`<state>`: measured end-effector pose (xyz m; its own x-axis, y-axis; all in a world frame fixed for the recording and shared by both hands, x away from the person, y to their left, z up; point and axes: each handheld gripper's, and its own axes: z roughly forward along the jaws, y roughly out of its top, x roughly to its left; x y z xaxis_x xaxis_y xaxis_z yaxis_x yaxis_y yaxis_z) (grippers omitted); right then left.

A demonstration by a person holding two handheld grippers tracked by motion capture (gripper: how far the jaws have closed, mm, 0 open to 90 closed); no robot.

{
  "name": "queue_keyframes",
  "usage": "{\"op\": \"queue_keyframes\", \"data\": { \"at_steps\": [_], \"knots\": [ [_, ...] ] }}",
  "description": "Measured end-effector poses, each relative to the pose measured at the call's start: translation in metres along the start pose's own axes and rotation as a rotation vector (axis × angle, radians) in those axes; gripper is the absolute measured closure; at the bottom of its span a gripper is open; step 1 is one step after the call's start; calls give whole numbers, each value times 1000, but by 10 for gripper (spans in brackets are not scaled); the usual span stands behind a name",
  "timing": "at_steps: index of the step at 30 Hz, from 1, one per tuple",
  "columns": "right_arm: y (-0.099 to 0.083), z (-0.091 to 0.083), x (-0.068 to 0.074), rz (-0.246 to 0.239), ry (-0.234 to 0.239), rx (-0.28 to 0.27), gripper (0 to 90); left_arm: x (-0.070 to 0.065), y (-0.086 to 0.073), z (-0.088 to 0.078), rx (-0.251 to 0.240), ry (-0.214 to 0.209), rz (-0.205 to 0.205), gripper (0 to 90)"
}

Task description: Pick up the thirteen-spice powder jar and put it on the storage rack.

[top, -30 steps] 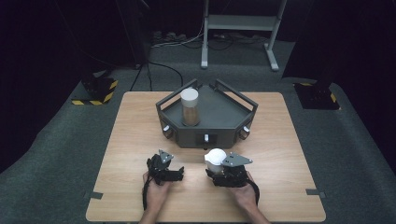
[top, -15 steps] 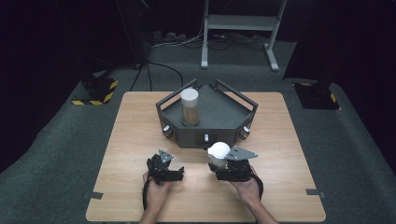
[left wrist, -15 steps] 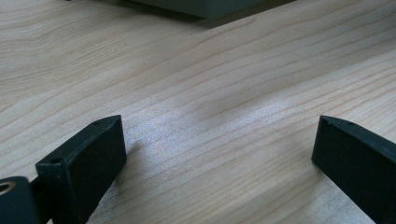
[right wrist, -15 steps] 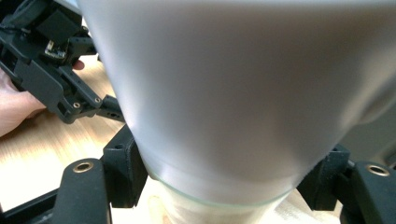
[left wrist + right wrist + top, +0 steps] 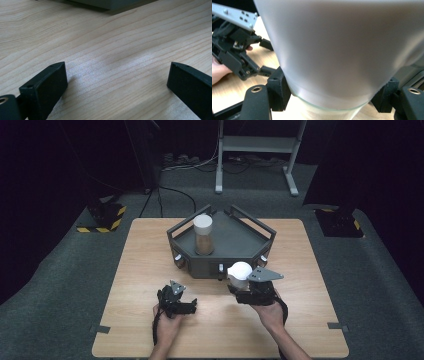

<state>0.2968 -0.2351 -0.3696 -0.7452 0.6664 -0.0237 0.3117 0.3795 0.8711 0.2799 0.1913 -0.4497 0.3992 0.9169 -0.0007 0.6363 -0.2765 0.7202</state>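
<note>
Raised since the earlier high view: right tongs [image 5: 239, 281], carried from low over the counter [image 5: 140, 270] up and toward the front wall of the dark tray [image 5: 235, 235], with a white-capped jar [image 5: 240, 272] pinched between them. Unmoved: left tongs [image 5: 186, 304], resting on the wood nearer the person. Judged meaning: pick-up done, jar clear of the counter and on its way to the tray, where a second white-capped jar [image 5: 203, 234] stands upright at the left.

Left gripper view: tongs [image 5: 117, 82] spread wide, bare wood [image 5: 112, 50] between the jaws, nothing held; edge of the tray [image 5: 110, 3] at top.

Right gripper view: tongs [image 5: 334, 97] pressed against the jar [image 5: 337, 50], one jaw on either side just below the frosted white cap, at the clear glass; jar upright and close to the lens. Left tongs [image 5: 239, 58] and hand [image 5: 218, 70] farther off at left, well apart from the jar.
</note>
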Motion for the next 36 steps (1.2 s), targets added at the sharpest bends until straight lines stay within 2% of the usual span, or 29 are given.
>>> {"op": "queue_keyframes", "data": {
  "at_steps": [20,29,36],
  "knots": [
    [42,-10,-22,9,-11,-55,307,0,0,0,-1,0,-1,30],
    [62,-4,-31,5,-28,-53,307,0,0,0,0,0,-1,30],
    [75,5,-40,28,-50,-50,307,0,0,0,-1,1,-1,30]
  ]
}}
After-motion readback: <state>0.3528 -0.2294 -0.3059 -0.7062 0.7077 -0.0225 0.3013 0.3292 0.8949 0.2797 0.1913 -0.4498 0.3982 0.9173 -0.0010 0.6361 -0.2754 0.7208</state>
